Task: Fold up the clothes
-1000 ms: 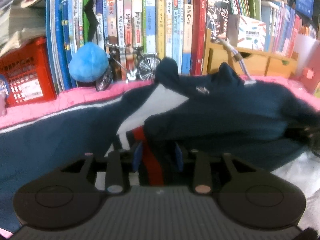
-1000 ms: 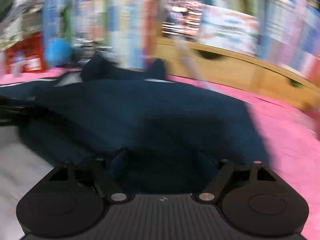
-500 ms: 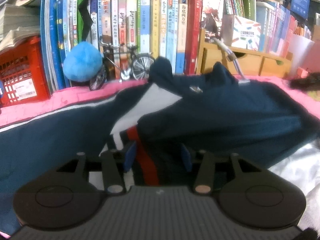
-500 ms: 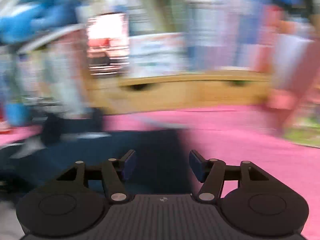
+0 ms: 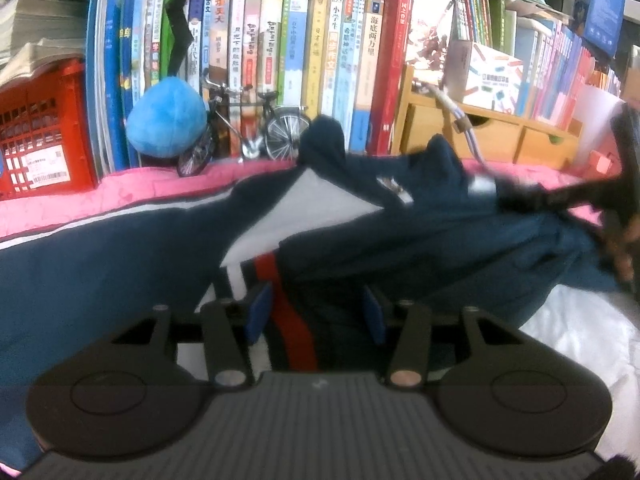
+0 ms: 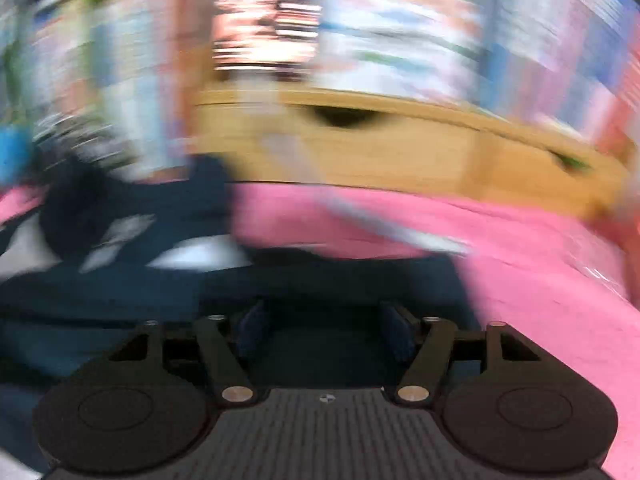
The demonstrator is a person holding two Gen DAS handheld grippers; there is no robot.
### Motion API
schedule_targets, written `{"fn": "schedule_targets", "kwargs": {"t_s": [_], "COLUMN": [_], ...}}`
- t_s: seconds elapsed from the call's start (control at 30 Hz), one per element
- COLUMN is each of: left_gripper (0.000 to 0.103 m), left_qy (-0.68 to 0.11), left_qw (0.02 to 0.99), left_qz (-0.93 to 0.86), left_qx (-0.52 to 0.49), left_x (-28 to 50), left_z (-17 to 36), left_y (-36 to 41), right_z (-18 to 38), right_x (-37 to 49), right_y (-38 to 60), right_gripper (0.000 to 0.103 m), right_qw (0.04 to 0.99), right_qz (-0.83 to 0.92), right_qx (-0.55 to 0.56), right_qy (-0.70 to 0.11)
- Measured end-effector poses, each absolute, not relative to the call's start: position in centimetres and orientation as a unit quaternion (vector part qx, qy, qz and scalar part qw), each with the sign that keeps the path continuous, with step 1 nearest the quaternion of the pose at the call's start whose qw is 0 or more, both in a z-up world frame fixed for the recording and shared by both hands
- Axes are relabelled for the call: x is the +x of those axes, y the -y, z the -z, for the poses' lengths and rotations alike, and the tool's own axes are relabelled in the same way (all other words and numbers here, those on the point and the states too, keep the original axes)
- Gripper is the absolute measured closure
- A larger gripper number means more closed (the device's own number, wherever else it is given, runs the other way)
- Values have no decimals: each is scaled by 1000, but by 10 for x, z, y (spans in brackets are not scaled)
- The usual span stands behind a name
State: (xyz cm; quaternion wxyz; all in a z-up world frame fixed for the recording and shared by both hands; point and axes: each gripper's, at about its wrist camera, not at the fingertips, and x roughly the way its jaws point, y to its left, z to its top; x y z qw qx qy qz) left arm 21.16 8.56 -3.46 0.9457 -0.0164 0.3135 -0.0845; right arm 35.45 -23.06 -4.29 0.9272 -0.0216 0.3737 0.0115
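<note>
Left wrist view shows our left claw [image 5: 316,312] low over a navy jacket [image 5: 400,240] with white panels and a red stripe, spread across a pink cover [image 5: 60,212] in front of a packed bookshelf [image 5: 300,40]. The blue pads [image 5: 259,312] stand apart with the striped hem bunched between them; we cannot tell whether they press on it. A blue plush ball [image 5: 166,118] and a small model bicycle [image 5: 244,132] stand at the foot of the books, a red crate [image 5: 40,132] to their left. At the right edge we see our right claw [image 5: 616,200], dark and blurred, at the far side of the jacket [image 6: 140,280]. Right wrist view is badly smeared: the right claw [image 6: 324,332] has its jaws opening over dark navy cloth, wooden drawers [image 6: 400,152] beyond the pink cover [image 6: 520,260].
</note>
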Motion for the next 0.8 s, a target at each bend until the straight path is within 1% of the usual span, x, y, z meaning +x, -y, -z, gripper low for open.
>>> {"fn": "schedule_targets", "kwargs": {"t_s": [0.03, 0.07, 0.1, 0.13, 0.17, 0.23, 0.3, 0.33, 0.37, 0.43, 0.53, 0.63, 0.67, 0.8], "left_gripper": [56, 56, 56, 56, 55, 53, 51, 50, 50, 49, 44, 44, 44, 44], "left_qy": [-314, -314, -315, -315, -315, -316, -317, -318, -318, -319, -321, -325, -325, -326], "left_qw": [946, 946, 946, 946, 946, 945, 945, 945, 944, 943, 942, 942, 942, 942], "left_qz": [83, 82, 81, 81, 81, 81, 81, 81, 81, 80, 83, 78, 78, 78], "left_qx": [-13, -11, -8, -6, -4, 0, 7, 11, 20, 52, 54, 38, 37, 36], "left_x": [212, 212, 212, 212, 212, 212, 212, 212, 212, 212, 213, 215, 214, 214], "left_z": [35, 35, 35, 35, 35, 35, 35, 35, 35, 36, 36, 36, 35, 35], "left_y": [-85, -84, -83, -83, -82, -81, -78, -77, -75, -69, -72, -81, -81, -81], "right_z": [40, 37, 33, 27, 20, 5, -10, -15, -16, -19, -7, 20, 29, 40], "right_x": [359, 361, 360, 356, 346, 321, 298, 288, 281, 265, 251, 246, 245, 220], "right_y": [250, 270, 287, 302, 313, 331, 332, 327, 317, 298, 262, 233, 230, 256], "right_gripper": [34, 34, 35, 41, 42, 40, 34, 29, 27, 26, 26, 26, 29, 30], "right_qw": [923, 917, 911, 908, 910, 925, 938, 940, 939, 935, 919, 910, 908, 915], "right_qz": [33, 82, 118, 138, 138, 95, 35, 5, -27, -90, -164, -174, -161, -145], "right_qx": [-14, -13, -14, -16, -8, 24, 42, 40, 30, 10, -8, -55, -67, -67], "right_qy": [-382, -390, -394, -395, -390, -367, -344, -339, -341, -343, -358, -372, -382, -371]}}
